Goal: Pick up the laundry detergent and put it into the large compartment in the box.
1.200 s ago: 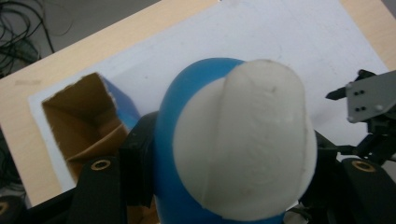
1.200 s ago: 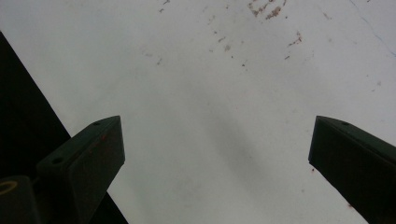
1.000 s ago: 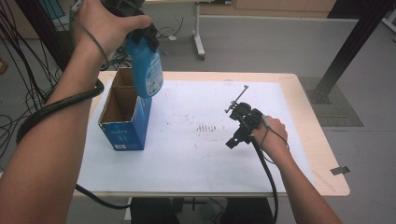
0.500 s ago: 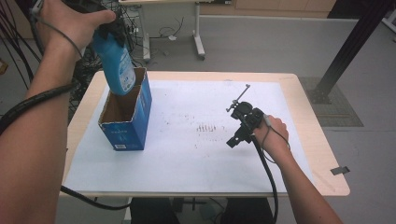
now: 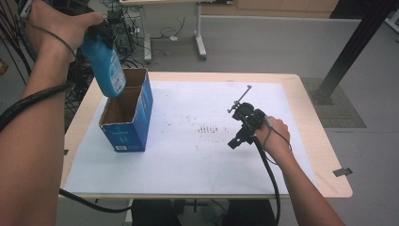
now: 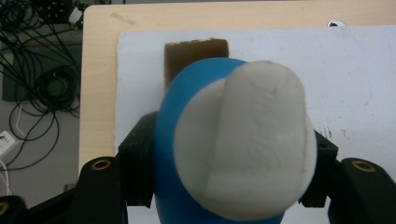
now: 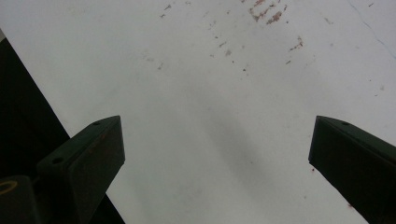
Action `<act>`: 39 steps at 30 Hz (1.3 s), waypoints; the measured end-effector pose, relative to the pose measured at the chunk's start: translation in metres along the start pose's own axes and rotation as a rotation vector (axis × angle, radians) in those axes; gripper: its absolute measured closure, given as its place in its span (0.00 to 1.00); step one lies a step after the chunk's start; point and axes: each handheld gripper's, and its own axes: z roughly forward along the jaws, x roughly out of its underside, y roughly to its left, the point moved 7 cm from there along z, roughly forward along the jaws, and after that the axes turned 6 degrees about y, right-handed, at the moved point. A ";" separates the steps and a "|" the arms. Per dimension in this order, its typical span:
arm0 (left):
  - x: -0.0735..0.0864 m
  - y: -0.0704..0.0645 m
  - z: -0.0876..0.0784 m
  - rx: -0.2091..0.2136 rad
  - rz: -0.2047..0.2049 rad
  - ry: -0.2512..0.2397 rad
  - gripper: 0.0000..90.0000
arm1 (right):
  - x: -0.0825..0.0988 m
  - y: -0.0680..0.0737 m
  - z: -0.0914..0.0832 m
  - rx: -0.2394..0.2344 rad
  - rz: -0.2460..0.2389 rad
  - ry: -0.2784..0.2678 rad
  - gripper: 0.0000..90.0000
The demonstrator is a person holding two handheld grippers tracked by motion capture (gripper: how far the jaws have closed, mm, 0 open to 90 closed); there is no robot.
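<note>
A blue bottle (image 5: 107, 68) hangs tilted over the far left corner of an open blue cardboard box (image 5: 128, 117), and my left gripper (image 5: 99, 37) is shut on its upper part. In the left gripper view the bottle's white rounded end (image 6: 243, 140) faces the camera between the black jaws of the left gripper (image 6: 229, 161), with the box's brown opening (image 6: 196, 53) below it. My right gripper (image 5: 240, 134) rests on the white sheet at the right. In the right gripper view the right gripper (image 7: 217, 140) stands open with nothing between its jaws.
A white sheet (image 5: 188, 165) covers most of the wooden table (image 5: 324, 155); small dark stains (image 5: 207, 128) mark its middle. Cables (image 6: 42, 88) lie on the floor left of the table. Another table's legs (image 5: 200, 37) stand beyond the far edge.
My left hand has carried the bottle leftward, from over the box's right side to its far left corner. The right gripper has stayed put.
</note>
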 end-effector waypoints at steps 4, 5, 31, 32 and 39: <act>0.001 0.000 0.004 0.004 0.002 0.008 0.42 | -0.001 0.000 0.000 0.002 -0.002 -0.001 0.04; 0.001 0.000 0.005 0.005 0.003 0.014 0.42 | -0.001 0.000 0.000 0.002 -0.002 0.000 0.04; 0.021 0.004 0.057 0.022 -0.004 0.096 0.42 | -0.001 0.004 0.004 -0.008 -0.005 0.001 0.04; 0.022 0.004 0.060 0.022 -0.004 0.100 0.42 | -0.001 0.004 0.004 -0.008 -0.005 0.000 0.04; 0.030 0.002 0.083 0.033 0.000 0.135 0.42 | -0.002 0.006 0.005 -0.013 -0.008 0.000 0.04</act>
